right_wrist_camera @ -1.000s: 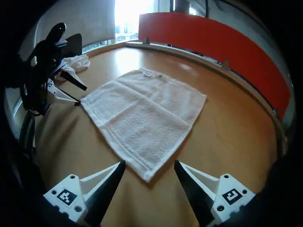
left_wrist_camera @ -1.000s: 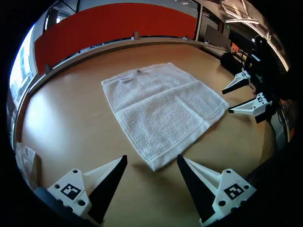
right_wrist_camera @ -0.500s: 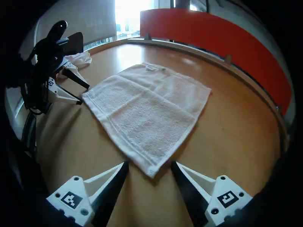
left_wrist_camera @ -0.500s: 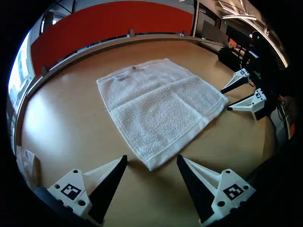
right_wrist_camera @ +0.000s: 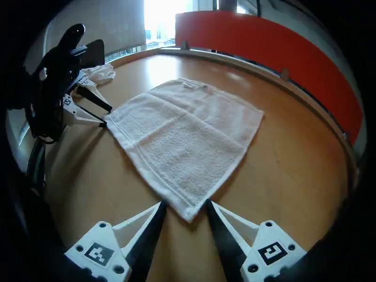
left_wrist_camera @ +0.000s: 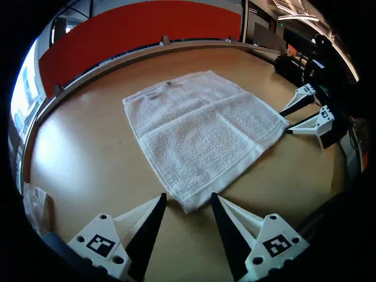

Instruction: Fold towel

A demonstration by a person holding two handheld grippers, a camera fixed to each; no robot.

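Note:
A white towel [left_wrist_camera: 202,131] lies flat on the wooden table [left_wrist_camera: 84,155], folded once, with a label near its far edge. In the left gripper view, my left gripper [left_wrist_camera: 187,199] is open, its fingers straddling the towel's near corner without pressing it. Farther right in that view, my right gripper [left_wrist_camera: 285,123] points at the towel's right corner. In the right gripper view, the towel [right_wrist_camera: 188,136] spreads ahead and my right gripper [right_wrist_camera: 185,207] is open around its near corner. The left gripper [right_wrist_camera: 107,117] stands at the towel's left corner.
A crumpled white cloth [left_wrist_camera: 33,207] lies near the table's edge, also visible as a cloth [right_wrist_camera: 98,73] behind the left gripper. A red partition [left_wrist_camera: 141,28] runs behind the table's raised rim [right_wrist_camera: 282,89]. Bare wood surrounds the towel.
Both grippers have crept forward and narrowed their jaws, so a towel corner now lies between each pair of fingers. The towel itself has not moved.

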